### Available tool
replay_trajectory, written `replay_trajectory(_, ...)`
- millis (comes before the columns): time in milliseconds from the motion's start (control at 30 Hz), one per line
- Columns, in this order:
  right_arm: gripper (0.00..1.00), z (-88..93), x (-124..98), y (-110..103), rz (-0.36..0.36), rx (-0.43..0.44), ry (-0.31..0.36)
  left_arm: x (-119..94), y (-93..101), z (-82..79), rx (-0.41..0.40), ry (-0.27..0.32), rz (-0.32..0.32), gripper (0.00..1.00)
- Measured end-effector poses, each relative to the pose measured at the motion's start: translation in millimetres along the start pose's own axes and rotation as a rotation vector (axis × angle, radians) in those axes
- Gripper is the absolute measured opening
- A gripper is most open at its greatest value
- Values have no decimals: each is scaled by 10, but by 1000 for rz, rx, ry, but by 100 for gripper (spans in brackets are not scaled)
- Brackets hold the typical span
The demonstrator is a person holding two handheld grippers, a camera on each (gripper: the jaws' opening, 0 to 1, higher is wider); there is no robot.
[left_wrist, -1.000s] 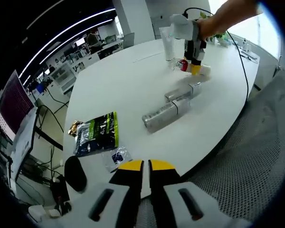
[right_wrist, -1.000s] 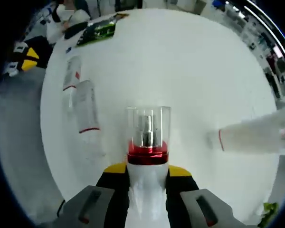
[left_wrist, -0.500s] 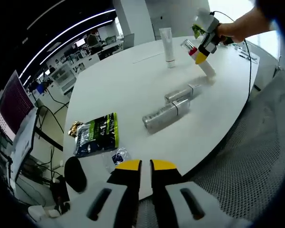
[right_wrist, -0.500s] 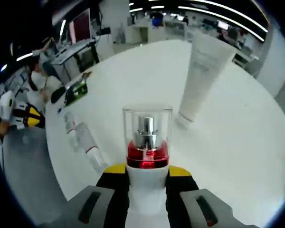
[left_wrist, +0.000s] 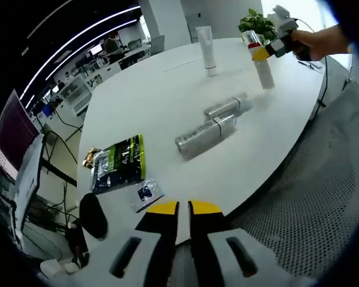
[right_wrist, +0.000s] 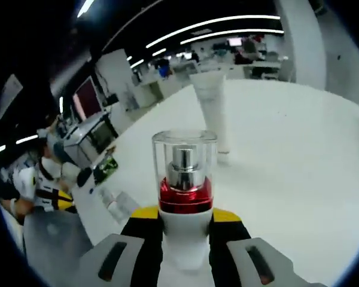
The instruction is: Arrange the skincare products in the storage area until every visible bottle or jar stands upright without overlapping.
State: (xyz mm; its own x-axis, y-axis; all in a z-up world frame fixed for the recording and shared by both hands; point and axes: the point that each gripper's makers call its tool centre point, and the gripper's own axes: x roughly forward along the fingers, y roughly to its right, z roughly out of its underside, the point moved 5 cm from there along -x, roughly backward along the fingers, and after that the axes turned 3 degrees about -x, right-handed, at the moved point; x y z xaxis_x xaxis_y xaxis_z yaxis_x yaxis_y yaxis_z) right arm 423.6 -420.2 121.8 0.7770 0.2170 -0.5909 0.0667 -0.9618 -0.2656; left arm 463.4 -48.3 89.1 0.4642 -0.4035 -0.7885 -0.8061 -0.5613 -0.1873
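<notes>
Pump bottle (right_wrist: 184,197) upright — cap up — clamped in right gripper (right_wrist: 184,216).

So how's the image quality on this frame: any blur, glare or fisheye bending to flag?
Left gripper view: sharp, the table edge bowed by the fisheye, window glare washing out the top right by the right gripper. Right gripper view: the clear-capped pump bottle in the jaws is crisp, the upright tube softer, the background office blurred, ceiling light strips curved.

Right gripper (right_wrist: 185,224) clamped on pump bottle (right_wrist: 184,197), clear cap and red collar just ahead of jaws; white tube (right_wrist: 211,113) upright beyond on white table (right_wrist: 287,155), slightly right
</notes>
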Motion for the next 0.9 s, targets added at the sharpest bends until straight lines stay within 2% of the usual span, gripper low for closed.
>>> replay_trajectory(167, 24, 15, -101, -252, -63, -19, 17, 10, 23, 30, 16, -28, 11, 9)
replay_trajectory(333, 24, 38, -226, -493, -133, -51, 35, 16, 39, 42, 69, -51, 3, 23)
replay_trajectory(400, 24, 59, -250, -503, -158, -9, 62, 9, 34, 22, 70, -40, 4, 22)
replay_trajectory(500, 24, 66, -306, -587, -230, 64, 115, 10, 43, 14, 70, -36, 15, 22)
replay_trajectory(600, 24, 85, -344, -687, -280, 120, 149, -38, 67, -72, 37, 8, 50, 21)
replay_trajectory(667, 24, 102, -359, -746, -307, 130, 155, -66, 81, -116, 10, 10, 75, 22)
replay_trajectory(767, 24, 111, -359, -812, -325, 138, 169, -134, 127, -302, -26, 62, 108, 27)
replay_trajectory(867, 24, 109, -362, -910, -371, 160, 179, -204, 290, -523, -45, 139, 197, 29)
replay_trajectory(900, 24, 111, -363, -939, -388, 159, 181, -244, 397, -648, -51, 191, 258, 28)
